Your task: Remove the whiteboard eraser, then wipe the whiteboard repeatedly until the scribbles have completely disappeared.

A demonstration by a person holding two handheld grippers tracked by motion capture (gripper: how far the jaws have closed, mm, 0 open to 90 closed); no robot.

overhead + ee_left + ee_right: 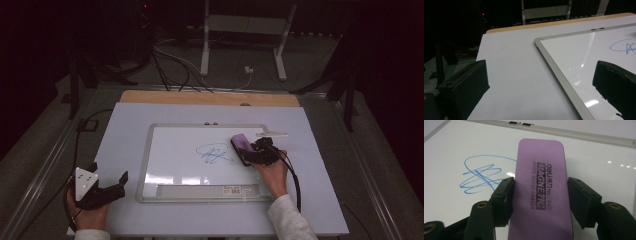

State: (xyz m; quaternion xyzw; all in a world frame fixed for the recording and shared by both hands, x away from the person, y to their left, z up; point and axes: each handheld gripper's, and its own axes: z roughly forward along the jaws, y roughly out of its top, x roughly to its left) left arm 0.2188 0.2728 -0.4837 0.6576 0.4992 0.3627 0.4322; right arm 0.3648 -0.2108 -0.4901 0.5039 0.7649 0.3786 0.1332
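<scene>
**Eraser gripped across its width, close to the blue scribble**

Nearest to the camera in the right gripper view is the purple eraser [540,192], held between the two black jaws of the right gripper [540,200]. The pads press on its two long sides, about at the middle of its length, and the printed top face looks upward.

The table [125,150] carries the whiteboard [175,145], which lies flat near the middle, with its long tray edge toward the person's side. On the board, a little right of its centre, is the blue scribble [214,153]. The eraser [243,146] is just right of this scribble, toward the board's right edge; I cannot tell if its underside already touches the surface.

The left gripper [107,187] rests near the front left corner of the table, beside the board's left frame, with its jaws wide apart and nothing between them.

I judge the eraser to be light, with a stiff body and probably a soft felt underside. Its smooth sides may slip, so a grip across the width at mid-length seems best. The print says it is magnetic, so it may cling to the board.
</scene>
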